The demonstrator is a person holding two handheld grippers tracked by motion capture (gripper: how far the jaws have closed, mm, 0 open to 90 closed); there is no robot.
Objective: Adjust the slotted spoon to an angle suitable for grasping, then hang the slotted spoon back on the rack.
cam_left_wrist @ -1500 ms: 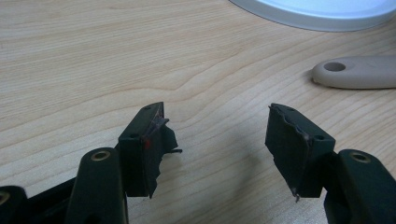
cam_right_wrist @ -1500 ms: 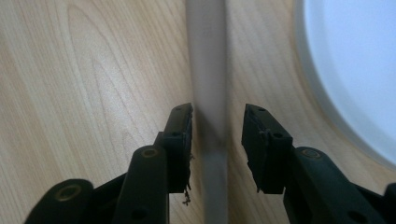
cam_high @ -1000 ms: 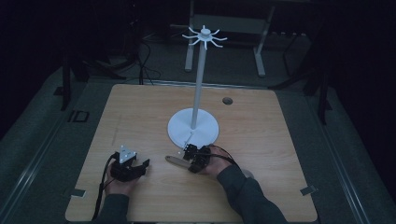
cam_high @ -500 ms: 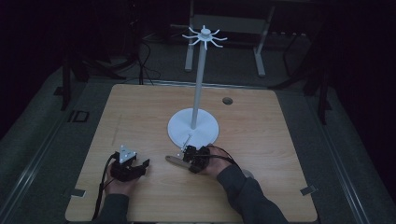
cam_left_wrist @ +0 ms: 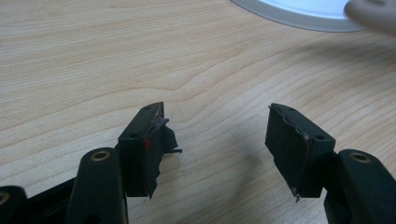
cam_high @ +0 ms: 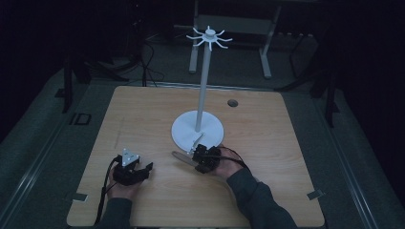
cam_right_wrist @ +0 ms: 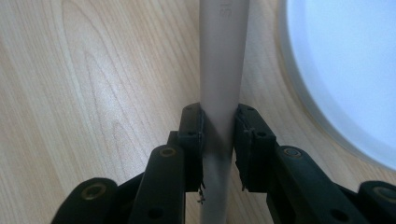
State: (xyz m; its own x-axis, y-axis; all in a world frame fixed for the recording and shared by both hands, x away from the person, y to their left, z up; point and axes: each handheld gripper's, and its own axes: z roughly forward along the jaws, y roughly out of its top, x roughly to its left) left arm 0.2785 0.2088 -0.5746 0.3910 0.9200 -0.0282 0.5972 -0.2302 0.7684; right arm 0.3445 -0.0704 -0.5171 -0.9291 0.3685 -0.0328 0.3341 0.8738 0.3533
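Right hand-held gripper now clenched on long pale grey utensil handle flat on tabletop; lift ready. Left hand-held gripper released, idle.

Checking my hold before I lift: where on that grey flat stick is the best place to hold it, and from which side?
Mid-shaft, as the right gripper has it: pads on the grey stick's two long edges, jaws lined up along its length. It lies flat beside the white stand base, so approach from the side away from that base.
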